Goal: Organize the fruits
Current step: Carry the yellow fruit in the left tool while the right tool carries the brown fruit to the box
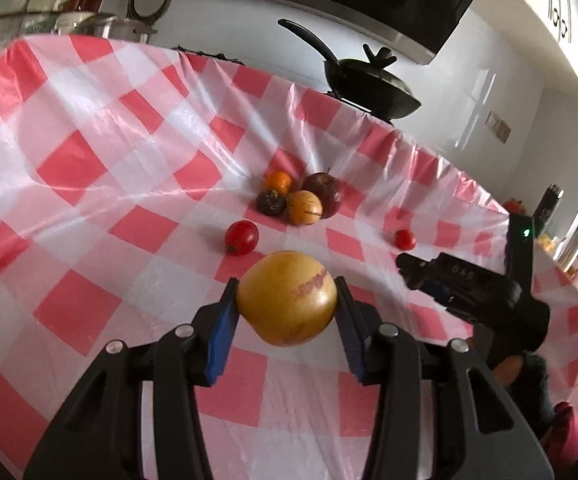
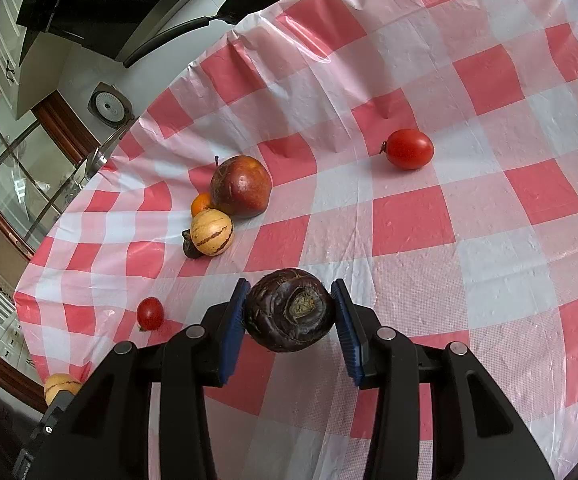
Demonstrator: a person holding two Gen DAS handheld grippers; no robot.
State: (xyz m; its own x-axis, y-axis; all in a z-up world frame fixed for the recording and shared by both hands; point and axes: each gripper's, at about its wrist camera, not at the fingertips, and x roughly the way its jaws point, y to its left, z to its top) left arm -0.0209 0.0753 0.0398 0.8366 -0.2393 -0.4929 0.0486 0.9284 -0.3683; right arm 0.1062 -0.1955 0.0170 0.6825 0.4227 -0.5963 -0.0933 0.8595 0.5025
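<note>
My left gripper [image 1: 287, 298] is shut on a yellow striped melon-like fruit [image 1: 287, 300], held above the checkered cloth. My right gripper [image 2: 289, 308] is shut on a dark purple fruit [image 2: 289, 310]. Ahead sits a cluster: a red apple [image 1: 323, 192], an orange [image 1: 277, 181], a dark fruit [image 1: 271, 203] and a small yellow striped fruit [image 1: 304, 207]. In the right wrist view the apple [image 2: 241, 186] and striped fruit [image 2: 211, 232] lie left of center. Two red tomatoes [image 1: 241, 237] [image 1: 405, 239] lie apart from the cluster. The right gripper's body [image 1: 469, 284] shows at the right of the left wrist view.
A red-and-white checkered tablecloth [image 1: 89, 160] covers the table. A black lidded pan [image 1: 369, 80] stands behind the table's far edge. A steel pot [image 1: 101, 24] is at the back left. The table edge [image 2: 29, 320] runs at the left of the right wrist view.
</note>
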